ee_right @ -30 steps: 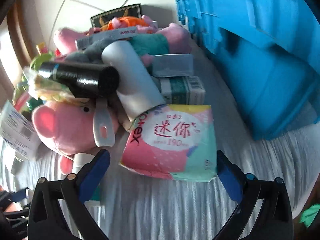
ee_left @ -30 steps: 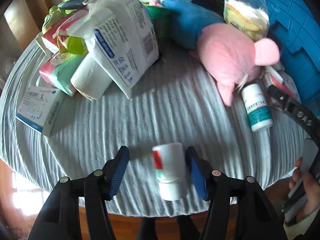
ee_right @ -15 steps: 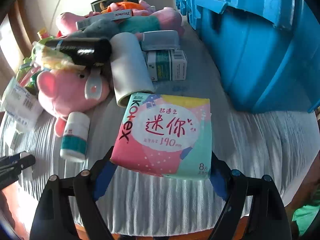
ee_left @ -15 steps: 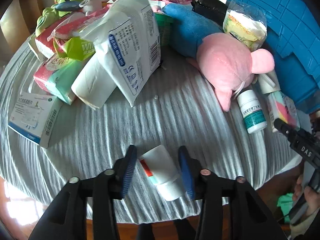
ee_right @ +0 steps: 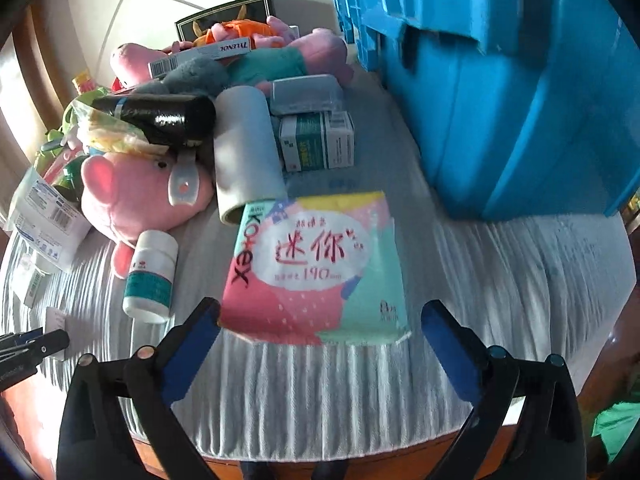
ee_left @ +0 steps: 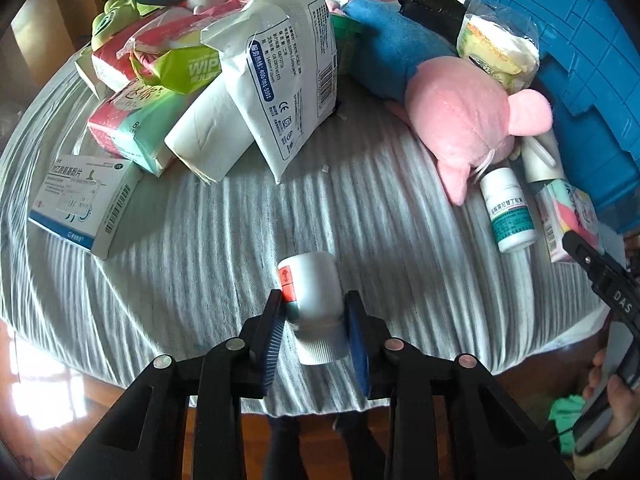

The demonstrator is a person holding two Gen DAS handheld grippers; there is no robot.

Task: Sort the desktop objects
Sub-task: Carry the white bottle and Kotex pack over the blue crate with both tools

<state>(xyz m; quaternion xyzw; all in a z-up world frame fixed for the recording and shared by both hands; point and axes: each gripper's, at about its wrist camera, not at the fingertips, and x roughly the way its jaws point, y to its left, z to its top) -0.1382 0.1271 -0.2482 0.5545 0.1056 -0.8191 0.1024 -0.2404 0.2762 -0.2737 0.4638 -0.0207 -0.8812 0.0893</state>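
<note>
A small white bottle with a red and green label lies on its side near the table's front edge, and my left gripper is shut on it, both blue pads pressed against its sides. In the right wrist view my right gripper stands open, its fingers either side of the near edge of a pink and teal Kotex pack; they do not touch it. A white pill bottle with a teal label lies to the left of that pack.
A big blue crate fills the right side. Piled behind are a pink plush pig, a white paper roll, a white medical pouch, a blue-edged medicine box and a black cylinder. The striped cloth ends near the grippers.
My left gripper closed from wide open onto the small white bottle. My right gripper drew back and rose, so the Kotex pack sits further ahead between its open fingers.
</note>
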